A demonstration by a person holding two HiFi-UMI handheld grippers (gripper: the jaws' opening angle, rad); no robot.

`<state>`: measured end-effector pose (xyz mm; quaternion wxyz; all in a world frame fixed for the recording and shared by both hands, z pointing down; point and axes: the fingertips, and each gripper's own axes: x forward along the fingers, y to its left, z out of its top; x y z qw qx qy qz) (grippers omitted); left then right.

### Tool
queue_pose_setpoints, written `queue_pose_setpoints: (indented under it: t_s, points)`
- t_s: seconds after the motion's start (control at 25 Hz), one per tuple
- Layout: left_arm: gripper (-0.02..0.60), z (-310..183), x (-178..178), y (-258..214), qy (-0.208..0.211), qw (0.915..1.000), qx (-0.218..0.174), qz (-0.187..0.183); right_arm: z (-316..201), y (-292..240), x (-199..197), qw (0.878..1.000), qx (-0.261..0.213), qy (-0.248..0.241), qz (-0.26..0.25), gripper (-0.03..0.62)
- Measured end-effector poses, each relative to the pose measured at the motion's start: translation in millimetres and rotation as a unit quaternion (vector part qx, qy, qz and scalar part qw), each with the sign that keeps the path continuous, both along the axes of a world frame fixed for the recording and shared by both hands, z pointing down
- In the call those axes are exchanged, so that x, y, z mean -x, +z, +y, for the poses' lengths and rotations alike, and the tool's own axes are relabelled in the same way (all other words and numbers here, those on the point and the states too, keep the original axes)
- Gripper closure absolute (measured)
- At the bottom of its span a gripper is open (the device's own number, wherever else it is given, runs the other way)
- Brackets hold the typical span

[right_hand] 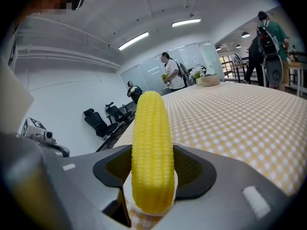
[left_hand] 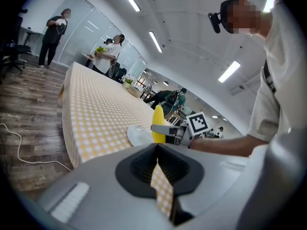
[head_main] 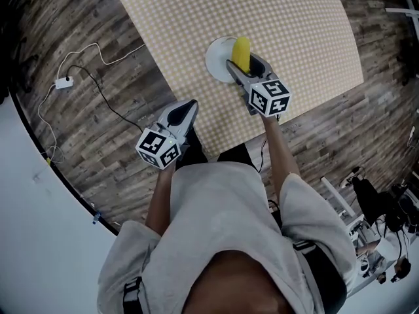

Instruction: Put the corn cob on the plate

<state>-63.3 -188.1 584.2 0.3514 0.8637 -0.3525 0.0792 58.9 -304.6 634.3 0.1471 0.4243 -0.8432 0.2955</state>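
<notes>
One corn cob (head_main: pixel 241 54) is pinched upright-looking between the two jaws of the right gripper (head_main: pixel 244 64), which press on its sides. The corn cob sits over the right part of one white plate (head_main: pixel 218 59); whether it touches the plate cannot be told. The plate lies on the table (head_main: pixel 301 25), close to the near edge, where the person stands. A wide stretch of yellow checked cloth runs on beyond the plate and to both sides of it. One more gripper, the left gripper (head_main: pixel 190 105), hangs at the table's near left edge, well apart from the plate. Its jaws are pressed together, and only a thin strip of cloth shows past them. Left of the table lies the wooden floor (head_main: pixel 59 129), with one white wire (head_main: pixel 85 52) and one black wire (head_main: pixel 105 100) on it.
</notes>
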Motion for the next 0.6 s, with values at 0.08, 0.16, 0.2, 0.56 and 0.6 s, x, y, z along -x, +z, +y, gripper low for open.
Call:
queue_pose_setpoints:
  t_s: [0.08, 0.16, 0.2, 0.56, 0.6]
  points:
    - [0.574, 1.0, 2.3, 0.5, -0.002, 1.0, 0.001, 0.001, -1.1, 5.6, 3.4, 0.999, -0.003, -0.026, 0.03, 0.334]
    - [0.574, 0.4, 5.0, 0.6, -0.004, 1.0, 0.001, 0.002, -1.5, 9.7, 6.9, 0.996, -0.012, -0.056, 0.068, 0.333]
    - [0.574, -0.1, 6.6, 0.6, -0.005, 1.0, 0.001, 0.002, -1.5, 11.1, 8.9, 0.993, -0.018, -0.073, 0.089, 0.334]
    - [0.574, -1.8, 8.7, -2.1, -0.008, 0.9999, 0.003, 0.006, 5.9, 21.8, 28.1, 0.912, -0.104, -0.277, 0.285, 0.334]
    - [0.574, -2.0, 8.4, -2.0, -0.008, 0.9999, 0.003, 0.006, 7.1, 23.7, 29.1, 0.901, -0.109, -0.294, 0.299, 0.334]
